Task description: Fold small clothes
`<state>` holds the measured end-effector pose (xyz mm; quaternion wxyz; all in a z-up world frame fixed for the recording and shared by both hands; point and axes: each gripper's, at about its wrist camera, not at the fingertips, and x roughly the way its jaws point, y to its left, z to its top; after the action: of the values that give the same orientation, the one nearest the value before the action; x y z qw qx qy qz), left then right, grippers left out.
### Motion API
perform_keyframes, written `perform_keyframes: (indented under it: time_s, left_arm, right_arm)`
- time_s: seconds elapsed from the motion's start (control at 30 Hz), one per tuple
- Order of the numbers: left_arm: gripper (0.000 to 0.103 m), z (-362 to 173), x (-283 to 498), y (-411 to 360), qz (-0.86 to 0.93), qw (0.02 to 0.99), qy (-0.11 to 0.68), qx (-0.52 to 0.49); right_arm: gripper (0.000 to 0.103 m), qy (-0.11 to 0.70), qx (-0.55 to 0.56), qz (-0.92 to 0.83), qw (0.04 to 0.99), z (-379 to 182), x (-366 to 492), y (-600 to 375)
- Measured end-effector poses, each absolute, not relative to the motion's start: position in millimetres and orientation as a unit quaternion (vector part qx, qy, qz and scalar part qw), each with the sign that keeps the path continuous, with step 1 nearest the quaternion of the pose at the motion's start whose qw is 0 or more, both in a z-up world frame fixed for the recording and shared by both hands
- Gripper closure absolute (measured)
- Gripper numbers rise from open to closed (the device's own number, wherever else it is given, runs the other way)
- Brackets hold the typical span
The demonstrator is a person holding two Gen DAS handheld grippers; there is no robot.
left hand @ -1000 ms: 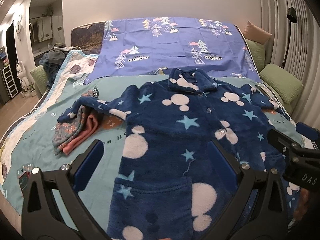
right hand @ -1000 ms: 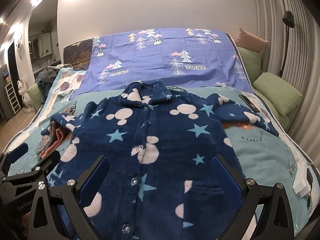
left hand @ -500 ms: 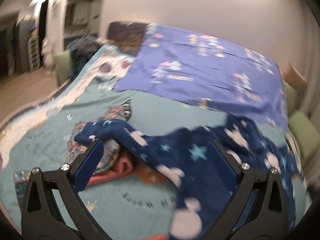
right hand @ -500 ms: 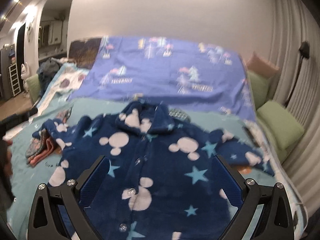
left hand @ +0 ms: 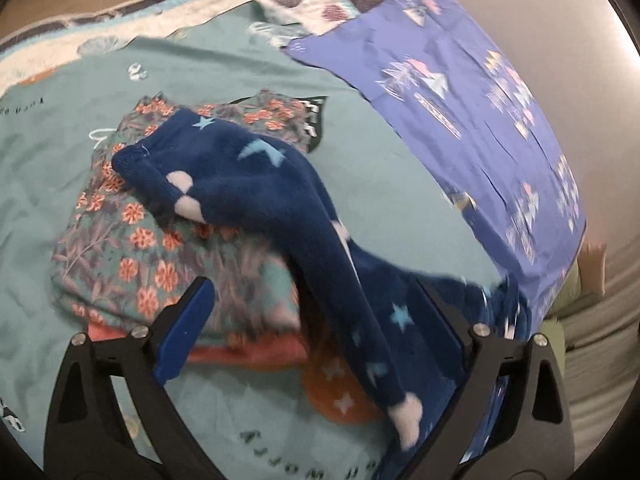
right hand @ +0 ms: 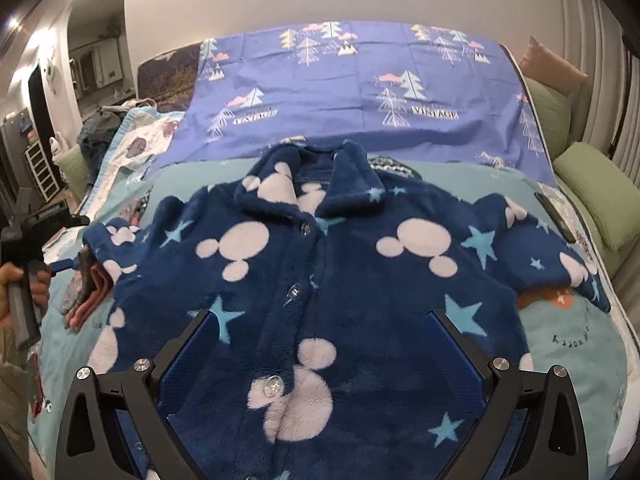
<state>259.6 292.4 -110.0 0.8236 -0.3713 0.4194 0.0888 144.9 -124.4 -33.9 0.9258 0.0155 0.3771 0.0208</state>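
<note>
A dark blue fleece jacket (right hand: 340,280) with white mouse heads and stars lies spread, front up and buttoned, on the teal bedspread (right hand: 580,340). Its left sleeve (left hand: 248,176) lies across a folded floral stack (left hand: 132,248). My left gripper (left hand: 310,286) hovers over that sleeve, which runs between its wide jaws; the jaws are closing and the pads do not touch the cloth. My right gripper (right hand: 320,316) stands open above the jacket's lower front. A hand (right hand: 12,280) holds the left gripper at the left edge of the right wrist view.
A purple sheet (right hand: 360,92) with tree prints covers the head of the bed. Green pillows (right hand: 592,184) line the right side. A dark flat object (right hand: 554,210) lies by the right sleeve. A pink folded piece (left hand: 248,354) sits under the floral stack.
My left gripper swung left and down and rolled, from over the jacket's body to over the left sleeve and the folded stack. My right gripper moved forward over the jacket.
</note>
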Motion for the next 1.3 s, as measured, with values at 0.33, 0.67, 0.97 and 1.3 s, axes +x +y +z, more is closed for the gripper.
perform_keyframes:
  time_s: [0.33, 0.67, 0.97, 1.3]
  left_arm:
    - [0.056, -141.9, 286.4, 322.9, 0.100, 0.752, 0.436, -0.485]
    - [0.091, -60.5, 283.1, 290.7, 0.131, 0.860, 0.352, -0.344]
    - [0.091, 20.7, 251.1, 106.3, -0.036, 0.961, 0.268, -0.067]
    - [0.086, -48.9, 190.7, -63.2, -0.206, 0.917, 0.300, 0.164]
  right_arm:
    - [0.000, 0.375, 0.017, 0.012, 0.927, -42.9, 147.6, -133.0]
    - [0.000, 0.370, 0.034, 0.003, 0.928, -45.7, 138.9, -147.0]
    - [0.000, 0.371, 0.070, -0.022, 0.926, -49.0, 130.9, -173.7]
    - [0.000, 0.383, 0.137, -0.082, 0.910, -54.4, 117.7, -231.7]
